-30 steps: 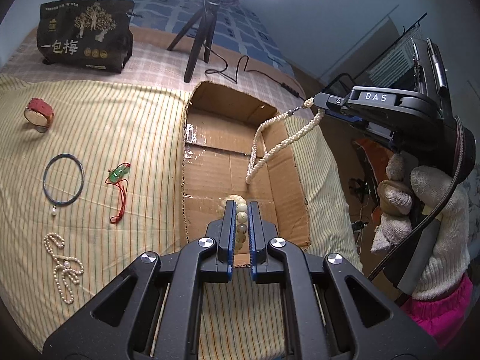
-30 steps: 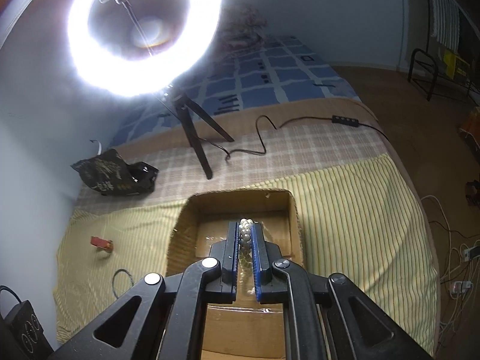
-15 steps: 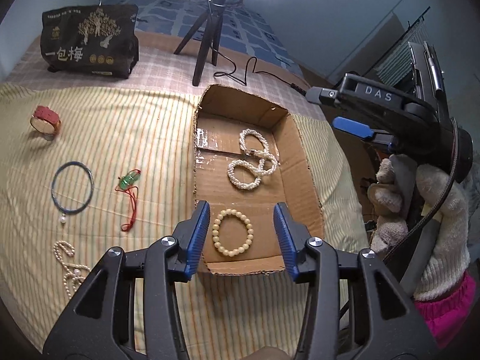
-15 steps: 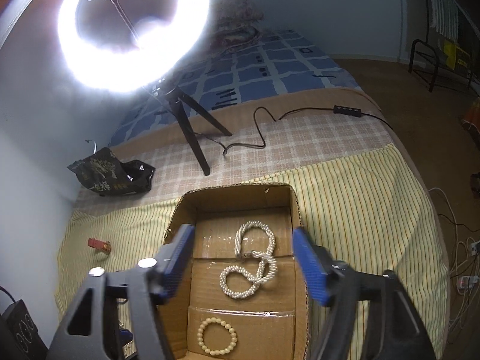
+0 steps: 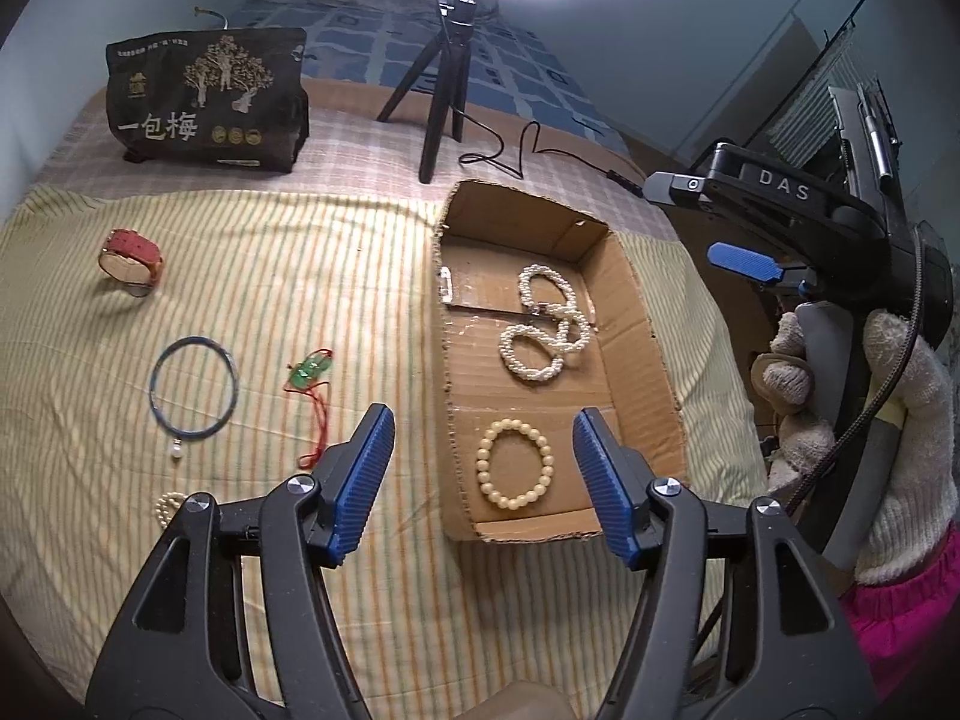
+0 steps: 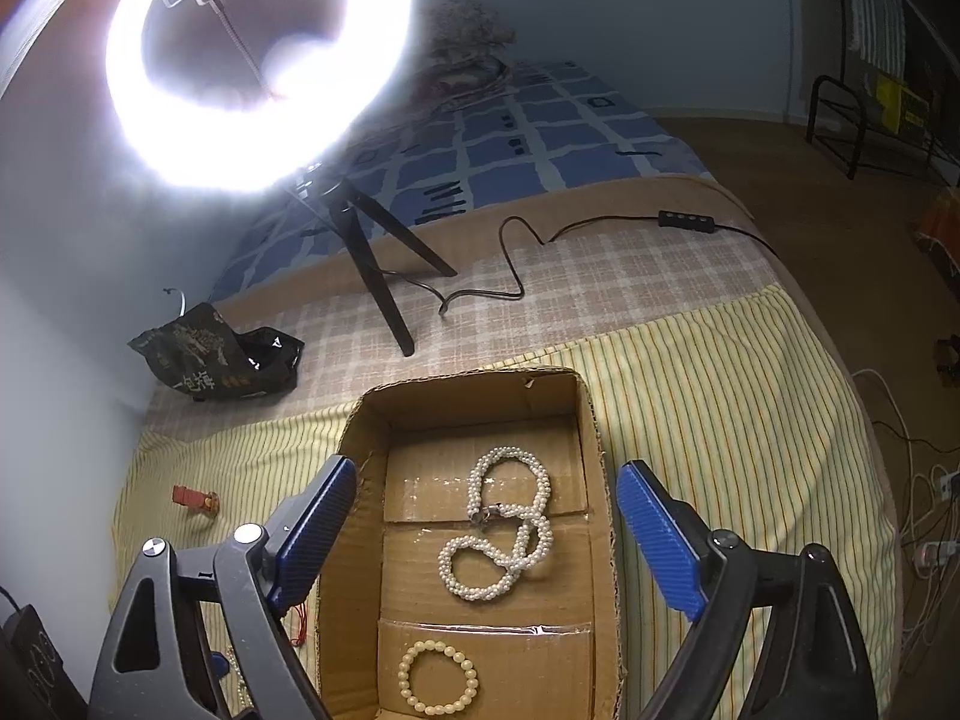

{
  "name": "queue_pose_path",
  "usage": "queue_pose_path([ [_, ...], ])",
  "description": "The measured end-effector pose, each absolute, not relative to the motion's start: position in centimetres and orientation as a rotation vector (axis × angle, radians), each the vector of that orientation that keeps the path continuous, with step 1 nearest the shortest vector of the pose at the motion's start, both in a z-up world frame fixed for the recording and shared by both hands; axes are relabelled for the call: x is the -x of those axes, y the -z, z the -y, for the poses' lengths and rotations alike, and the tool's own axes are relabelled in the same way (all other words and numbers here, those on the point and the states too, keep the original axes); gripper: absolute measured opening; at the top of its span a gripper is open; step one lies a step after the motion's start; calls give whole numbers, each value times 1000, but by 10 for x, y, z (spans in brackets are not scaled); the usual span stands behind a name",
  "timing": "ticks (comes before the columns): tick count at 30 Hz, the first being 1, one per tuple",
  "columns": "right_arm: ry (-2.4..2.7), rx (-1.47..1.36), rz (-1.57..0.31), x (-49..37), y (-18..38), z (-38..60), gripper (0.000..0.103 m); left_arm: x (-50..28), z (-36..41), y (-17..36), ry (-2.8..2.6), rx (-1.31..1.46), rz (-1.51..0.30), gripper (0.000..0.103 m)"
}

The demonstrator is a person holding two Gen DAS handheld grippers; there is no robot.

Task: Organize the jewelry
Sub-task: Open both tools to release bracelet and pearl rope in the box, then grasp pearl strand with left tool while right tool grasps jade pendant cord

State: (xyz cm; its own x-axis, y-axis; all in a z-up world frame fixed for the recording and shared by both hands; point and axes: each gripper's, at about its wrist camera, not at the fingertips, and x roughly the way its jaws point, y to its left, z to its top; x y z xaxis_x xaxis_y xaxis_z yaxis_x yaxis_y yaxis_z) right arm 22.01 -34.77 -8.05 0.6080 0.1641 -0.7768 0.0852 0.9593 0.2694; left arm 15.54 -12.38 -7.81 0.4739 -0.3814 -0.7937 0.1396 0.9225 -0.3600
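A shallow cardboard box lies on the striped cloth. Inside it lie a cream bead bracelet near the front and a coiled white pearl necklace in the middle; both also show in the right wrist view, bracelet and necklace. My left gripper is open and empty above the bracelet. My right gripper is open and empty above the box. On the cloth left of the box lie a green pendant on red cord, a blue bangle, a red watch and a small pearl strand.
A black snack bag stands at the back left. A ring light on a black tripod stands behind the box, its cable trailing right. The bed edge drops off on the right toward the floor.
Both grippers opened: the left let go of the bead bracelet, the right of the pearl necklace, and both pieces now lie in the box. Both grippers have pulled back and up.
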Motion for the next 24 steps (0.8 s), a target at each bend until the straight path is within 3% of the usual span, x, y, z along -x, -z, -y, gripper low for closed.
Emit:
queue_pose_path([
  [14,-204,-194,-826,-212,75,307,92,-153,41,82,211,258,-1019,64],
  [24,-300,-72,-928,-204,84,250,92,-136,-28,81,132,290,-1008,64],
])
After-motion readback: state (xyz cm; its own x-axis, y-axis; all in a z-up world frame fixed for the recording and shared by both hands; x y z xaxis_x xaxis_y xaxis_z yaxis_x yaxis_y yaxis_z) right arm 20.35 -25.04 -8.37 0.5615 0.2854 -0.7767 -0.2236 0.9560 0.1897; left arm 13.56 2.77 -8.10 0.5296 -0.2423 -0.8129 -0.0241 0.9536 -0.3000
